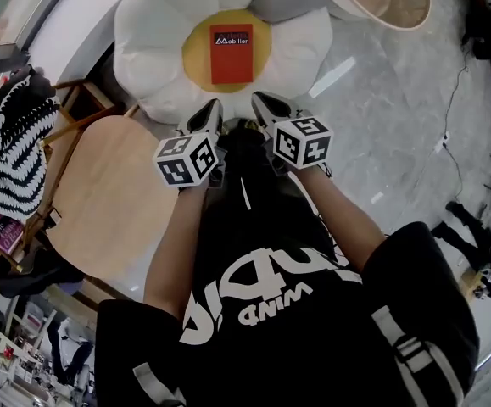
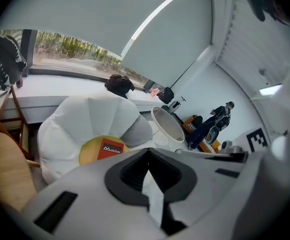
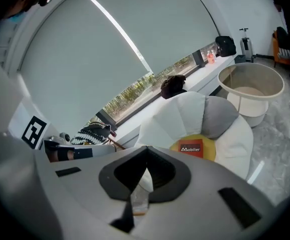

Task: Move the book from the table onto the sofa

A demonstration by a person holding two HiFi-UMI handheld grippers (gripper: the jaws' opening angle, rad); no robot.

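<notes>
blk printed tee (image 1: 330, 312); blk trousers (image 1: 253, 214) | L claw (image 1: 213, 108); R claw (image 1: 262, 102): b/w-marked
</notes>
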